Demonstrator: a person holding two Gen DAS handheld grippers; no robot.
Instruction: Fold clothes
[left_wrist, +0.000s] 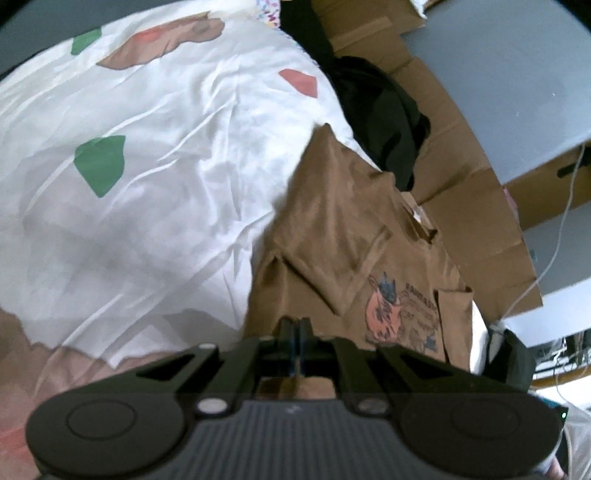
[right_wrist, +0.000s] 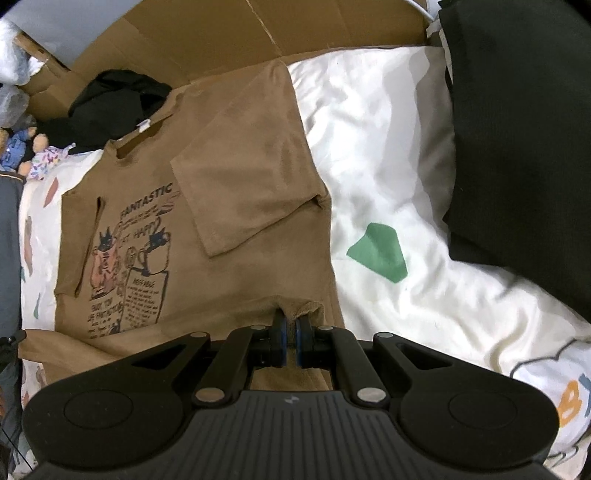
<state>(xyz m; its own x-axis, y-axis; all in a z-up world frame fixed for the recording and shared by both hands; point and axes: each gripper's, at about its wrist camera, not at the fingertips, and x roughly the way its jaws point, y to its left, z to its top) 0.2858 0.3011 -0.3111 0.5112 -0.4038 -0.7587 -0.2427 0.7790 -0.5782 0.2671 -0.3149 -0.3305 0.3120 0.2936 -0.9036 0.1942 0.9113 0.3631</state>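
Note:
A brown T-shirt (right_wrist: 236, 206) with a cat print and the word FANTASTIC lies on a white bedsheet (right_wrist: 388, 147), both sleeves folded inward over the front. My right gripper (right_wrist: 290, 325) is shut on the shirt's bottom hem, a fold of brown cloth bunched between its blue pads. In the left wrist view the same shirt (left_wrist: 332, 229) stretches away from my left gripper (left_wrist: 294, 325), which is shut on the hem at the other bottom corner. The lower part of the shirt is lifted toward both grippers.
The white bedsheet (left_wrist: 147, 147) bears green, red and brown patches. Flattened cardboard (right_wrist: 221, 40) runs along the far side of the bed. A black garment (right_wrist: 114, 96) lies by the shirt's collar, another dark cloth (right_wrist: 517, 147) at the right, and soft toys (right_wrist: 26, 147) at the left edge.

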